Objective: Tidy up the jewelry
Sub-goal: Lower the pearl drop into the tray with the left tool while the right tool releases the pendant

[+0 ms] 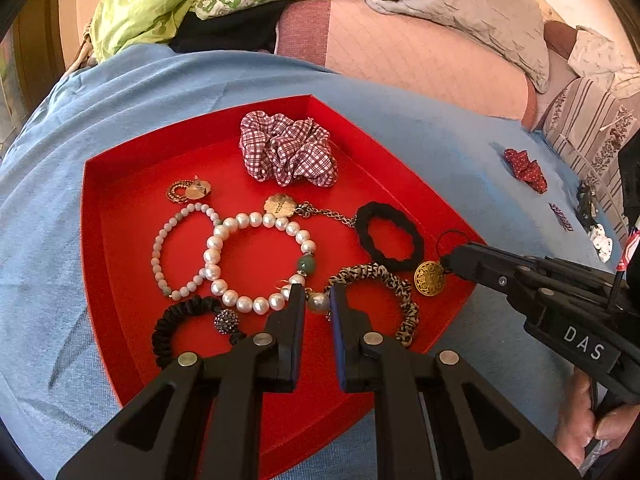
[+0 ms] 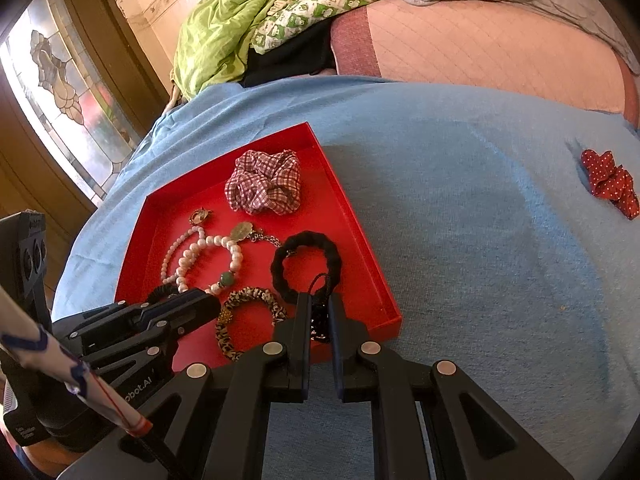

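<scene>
I am holding the left tool (image 1: pixel 318 300) low over the near part of the red shallow cardboard tray (image 1: pixel 120 240). Its jaws are nearly closed, and a large single pearl (image 1: pixel 318 303) is sitting between the tips; I cannot tell whether the pads are actually pressing on it. This pearl is lying at the junction of the large white pearl bracelet with a green bead (image 1: pixel 256 256) and the leopard-print fabric hair tie (image 1: pixel 384 292).

I am holding the right tool (image 1: pixel 450 262) at the tray's right edge. Its jaws are clamped on a thin black cord loop (image 1: pixel 452 240), from which a round gold filigree pendant (image 1: pixel 429 278) is hanging just above the tray rim.

Farther out, inside the tray, are lying a black braided hair tie (image 1: pixel 390 236), a smaller pale bead bracelet (image 1: pixel 180 252), a black ruched tie with a sparkly ball (image 1: pixel 188 320) and a red-checked fabric scrunchie (image 1: pixel 288 148). The tray is resting on a blue cloth over the bed (image 2: pixel 480 220). A red polka-dot scrunchie (image 2: pixel 610 182) is lying well apart on that cloth.

Step in hand, by my judgement: depositing the pendant piece in the tray. The next move calls for lowering it onto bare tray floor, opening the jaws, then fetching the outlying scrunchie.
</scene>
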The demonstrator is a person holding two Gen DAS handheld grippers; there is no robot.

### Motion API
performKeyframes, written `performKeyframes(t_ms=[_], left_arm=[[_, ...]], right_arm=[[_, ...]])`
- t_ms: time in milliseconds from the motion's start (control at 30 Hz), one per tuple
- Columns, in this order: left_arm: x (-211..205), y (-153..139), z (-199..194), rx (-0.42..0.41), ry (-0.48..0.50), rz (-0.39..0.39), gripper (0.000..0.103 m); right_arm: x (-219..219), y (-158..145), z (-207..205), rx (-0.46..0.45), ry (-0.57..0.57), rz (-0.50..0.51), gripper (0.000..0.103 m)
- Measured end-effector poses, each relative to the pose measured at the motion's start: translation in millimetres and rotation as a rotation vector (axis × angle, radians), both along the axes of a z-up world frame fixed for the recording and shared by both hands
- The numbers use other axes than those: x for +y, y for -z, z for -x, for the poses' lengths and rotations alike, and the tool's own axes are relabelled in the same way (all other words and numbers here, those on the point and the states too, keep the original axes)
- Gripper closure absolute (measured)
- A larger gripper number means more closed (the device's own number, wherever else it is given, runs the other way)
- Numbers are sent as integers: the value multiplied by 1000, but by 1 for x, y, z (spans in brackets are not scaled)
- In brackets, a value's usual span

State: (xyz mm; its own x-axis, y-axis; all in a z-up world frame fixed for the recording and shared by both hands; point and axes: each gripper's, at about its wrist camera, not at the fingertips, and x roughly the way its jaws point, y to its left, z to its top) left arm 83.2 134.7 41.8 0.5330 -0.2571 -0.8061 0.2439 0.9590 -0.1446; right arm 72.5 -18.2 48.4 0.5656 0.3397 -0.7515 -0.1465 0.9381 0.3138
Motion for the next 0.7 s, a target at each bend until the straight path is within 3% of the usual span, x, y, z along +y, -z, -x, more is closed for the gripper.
performKeyframes(t_ms=[267,400,700], left_arm=[[0,1,0,2,-3,-8,91],[0,1,1,-3,-8,-15,81],[0,-1,1,-11,-8,-25,77]], right_arm=[[-1,-1,2,4,0,-11,92],[-1,-2,2,8,-3,-22,91],[-6,-11,6,-12,7,-39,88]])
